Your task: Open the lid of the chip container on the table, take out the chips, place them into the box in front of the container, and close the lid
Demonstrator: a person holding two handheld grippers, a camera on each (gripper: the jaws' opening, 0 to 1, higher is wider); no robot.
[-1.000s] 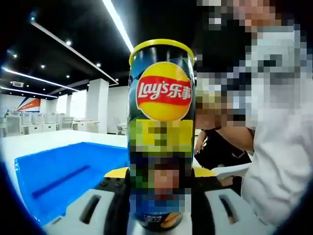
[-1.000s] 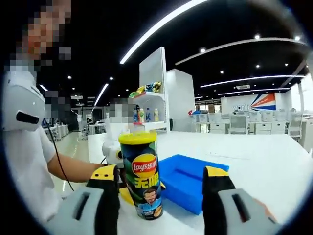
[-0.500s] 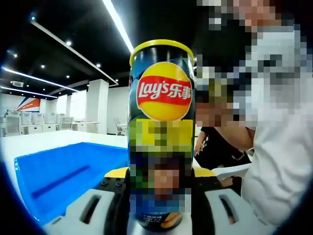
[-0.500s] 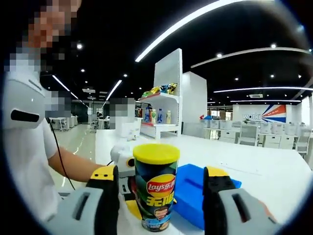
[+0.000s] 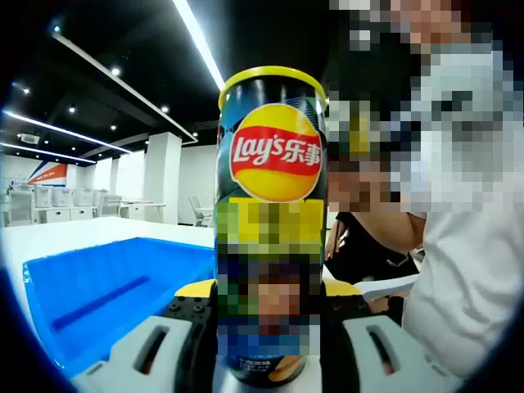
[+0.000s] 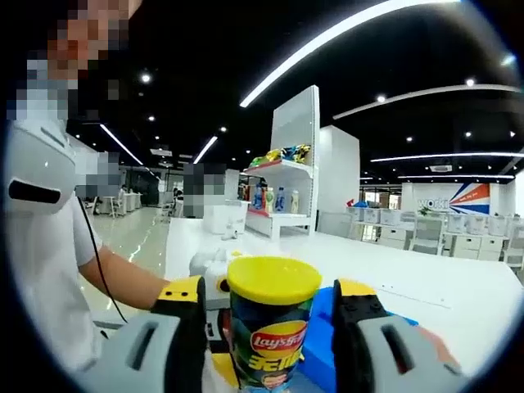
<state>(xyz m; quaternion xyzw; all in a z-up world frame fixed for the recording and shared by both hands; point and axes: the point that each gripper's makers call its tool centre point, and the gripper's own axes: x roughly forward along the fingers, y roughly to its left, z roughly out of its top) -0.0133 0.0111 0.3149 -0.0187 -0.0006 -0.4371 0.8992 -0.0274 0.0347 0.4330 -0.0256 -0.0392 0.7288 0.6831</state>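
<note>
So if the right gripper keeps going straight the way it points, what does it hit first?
Most likely the yellow plastic lid of the tall dark Lay's chip can, which stands upright between the right gripper's open jaws; the exact depth is unclear.

Mosaic blurred the lower label of the chip container (image 5: 270, 237) in the left gripper view, its base was cut off in the right gripper view, and the blue box (image 6: 321, 344) behind it lay mostly hidden there.
</note>
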